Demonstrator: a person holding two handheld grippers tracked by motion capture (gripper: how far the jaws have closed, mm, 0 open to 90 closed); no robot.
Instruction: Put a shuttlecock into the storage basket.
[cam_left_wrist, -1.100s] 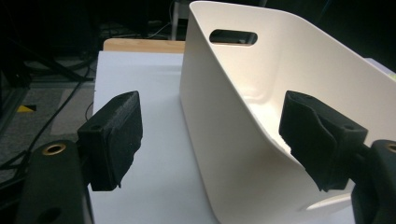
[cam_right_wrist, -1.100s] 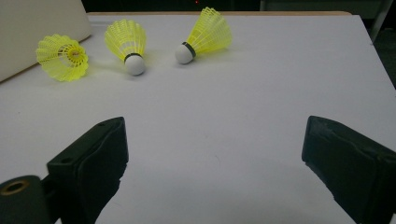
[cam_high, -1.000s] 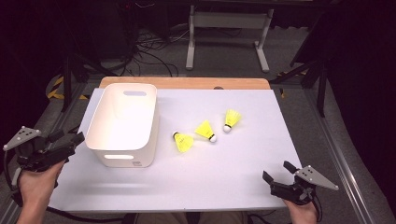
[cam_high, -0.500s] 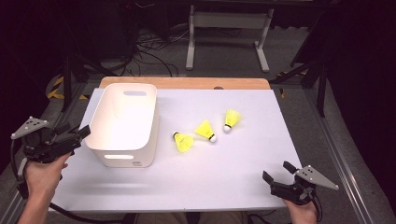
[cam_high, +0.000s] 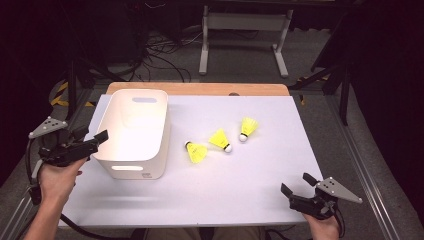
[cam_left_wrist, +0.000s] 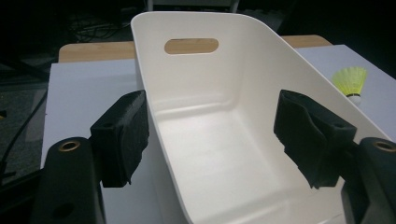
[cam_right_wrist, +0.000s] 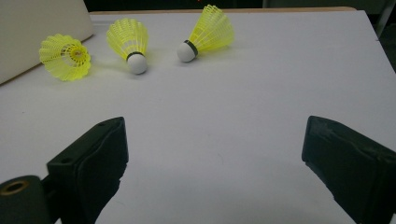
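A white plastic bin (cam_high: 128, 168) with handle slots stands at the table's left, its inside bare (cam_left_wrist: 196, 74). Three yellow shuttlecocks lie to its right: one on its side (cam_high: 196, 151) (cam_right_wrist: 65, 57), a middle one (cam_high: 220, 140) (cam_right_wrist: 128, 42), and a far one (cam_high: 248, 128) (cam_right_wrist: 208, 30). My left gripper (cam_high: 92, 136) (cam_left_wrist: 210, 135) hovers at the bin's left wall, pointing across it. Its jaws have just been closing a little but stand open, pressing on nothing. My right gripper (cam_high: 296, 184) (cam_right_wrist: 215, 154) rests open at the front right, over bare table.
The white tabletop (cam_high: 240, 190) lies on a wooden board whose far edge (cam_high: 200, 89) shows. Beyond it are metal stand legs (cam_high: 242, 45) and floor cables (cam_high: 150, 60). A dark frame rail (cam_high: 360, 165) runs along the right side.
My left gripper has lifted and moved right, from off the table's left edge up to the bin's left wall. The right gripper and the shuttlecocks have not moved.
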